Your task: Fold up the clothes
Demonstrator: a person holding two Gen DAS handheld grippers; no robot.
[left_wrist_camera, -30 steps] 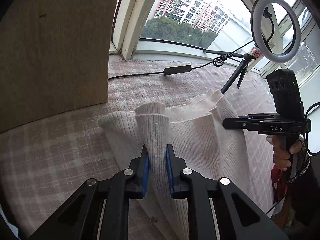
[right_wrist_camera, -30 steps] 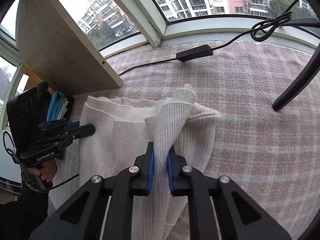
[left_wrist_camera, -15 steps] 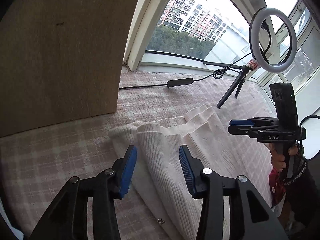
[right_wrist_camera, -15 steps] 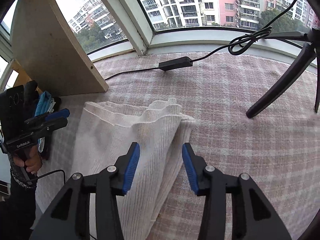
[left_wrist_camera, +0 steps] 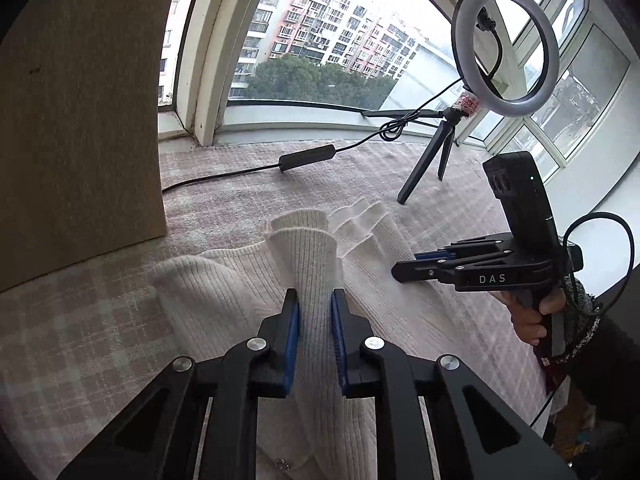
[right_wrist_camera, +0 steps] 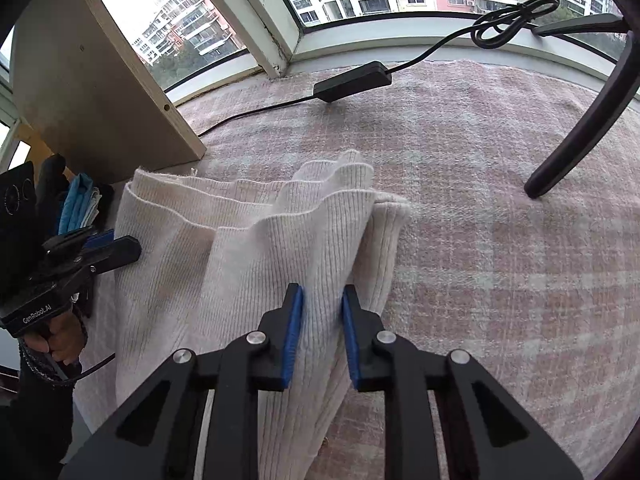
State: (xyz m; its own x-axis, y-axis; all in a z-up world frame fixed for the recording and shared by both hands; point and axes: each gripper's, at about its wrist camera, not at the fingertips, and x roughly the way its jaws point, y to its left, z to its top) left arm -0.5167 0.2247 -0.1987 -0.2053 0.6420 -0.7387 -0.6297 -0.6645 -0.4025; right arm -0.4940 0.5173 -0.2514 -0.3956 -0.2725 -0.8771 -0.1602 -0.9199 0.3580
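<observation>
Now, left claw: jaws closing, a raised ridge of the white ribbed knit garment between the blue pads, which already press it on both sides. Right claw: same, closing, pads against a bunched ridge near the garment's right edge. So I have both claws clamped on cloth near the far hem.

Garment lies on the pink checked cover of the table, hem toward the window, body running back toward me. The hem fans up in soft ruffles at each pinch.

Handling, my judgement: light, limp, stretchy rib knit; it will sag between the two claws and drag on the cover rather than slide. Not fragile, but pads could snag loops. Best to take it through all layers at the hem corners, not a single ply.

Further out: wooden board at left, ring light on its tripod far right, black cable along the sill.
</observation>
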